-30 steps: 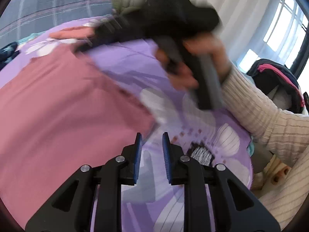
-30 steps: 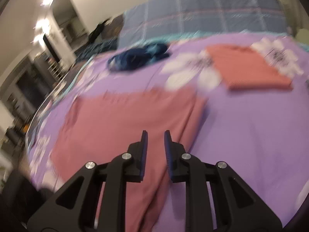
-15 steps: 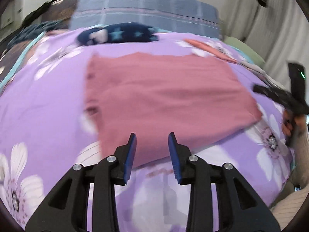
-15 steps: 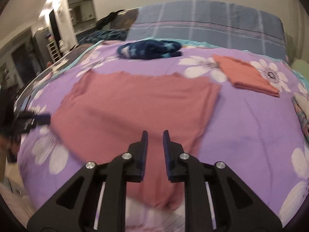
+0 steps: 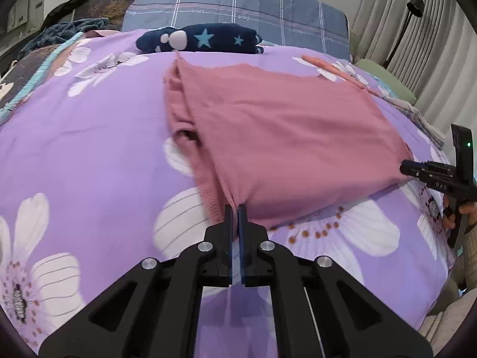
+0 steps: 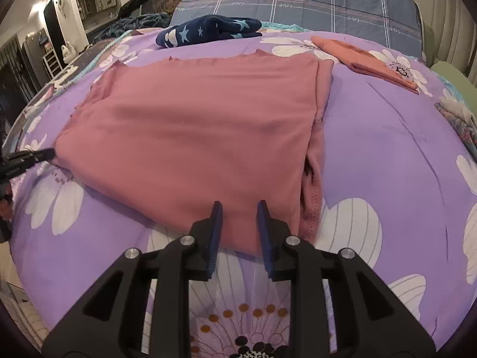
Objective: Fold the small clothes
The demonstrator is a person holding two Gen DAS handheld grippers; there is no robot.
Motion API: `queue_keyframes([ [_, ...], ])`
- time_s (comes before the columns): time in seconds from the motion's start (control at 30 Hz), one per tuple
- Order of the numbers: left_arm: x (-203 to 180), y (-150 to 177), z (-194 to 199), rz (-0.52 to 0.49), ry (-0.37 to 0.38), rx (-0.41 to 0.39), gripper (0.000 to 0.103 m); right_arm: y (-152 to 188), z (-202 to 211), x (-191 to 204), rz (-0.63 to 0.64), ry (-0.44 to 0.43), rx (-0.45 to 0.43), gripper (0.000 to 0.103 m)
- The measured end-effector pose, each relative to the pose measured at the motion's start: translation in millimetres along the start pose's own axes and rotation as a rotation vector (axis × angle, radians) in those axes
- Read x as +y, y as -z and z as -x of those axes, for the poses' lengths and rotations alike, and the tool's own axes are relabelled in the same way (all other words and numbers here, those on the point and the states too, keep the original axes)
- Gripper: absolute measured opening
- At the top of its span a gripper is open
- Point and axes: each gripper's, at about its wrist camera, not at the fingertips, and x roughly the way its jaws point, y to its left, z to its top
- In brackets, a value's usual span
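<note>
My left gripper (image 5: pixel 235 208) is pinched tight on the pink garment's (image 5: pixel 283 137) near corner at 12 o'clock; my right gripper (image 6: pixel 238 208) gapes over its near edge on the purple bedspread (image 6: pixel 387 137)

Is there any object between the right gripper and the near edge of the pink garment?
Nothing visible. The right gripper is open, its fingertips just over the near edge of the pink garment, with only fabric between them. The left gripper is shut on another corner.
</note>
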Motion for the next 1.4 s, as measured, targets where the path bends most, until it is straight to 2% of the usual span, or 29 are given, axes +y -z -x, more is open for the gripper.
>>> queue_keyframes([
  [0.23,6,8,-3,0.02,0.004,0.013,0.004,3,-1,1,0.011,0.031,0.003,0.025],
  [0.3,4,7,0,0.01,-0.008,0.002,0.008,3,0,2,0.01,0.042,0.005,0.026],
  [0.37,4,6,3,0.011,-0.023,-0.008,0.02,3,2,3,0.005,0.051,0.005,0.026],
  [0.43,5,7,7,0.011,-0.034,-0.022,0.025,3,6,5,-0.008,0.062,0.0,0.029],
  [0.6,6,9,8,0.009,-0.042,-0.023,0.029,-1,21,23,0.031,0.067,-0.056,0.031],
  [0.73,4,10,8,-0.002,-0.042,-0.027,0.03,-7,28,46,0.092,0.048,-0.103,0.039],
  [0.9,8,11,8,0.008,-0.023,-0.032,0.031,-14,29,95,0.209,0.005,-0.194,0.048],
  [0.97,13,11,10,0.023,-0.019,-0.044,0.038,-18,24,124,0.291,-0.007,-0.206,0.049],
  [1.03,21,11,14,0.044,-0.033,-0.065,0.044,-17,21,155,0.393,-0.005,-0.223,0.049],
  [1.17,47,9,28,0.11,-0.064,-0.117,0.044,-8,12,228,0.637,-0.009,-0.282,0.055],
  [1.27,64,10,36,0.152,-0.084,-0.143,0.044,0,-2,265,0.772,-0.004,-0.29,0.057],
  [1.4,80,15,41,0.198,-0.084,-0.166,0.044,3,-19,283,0.823,0.005,-0.245,0.057],
])
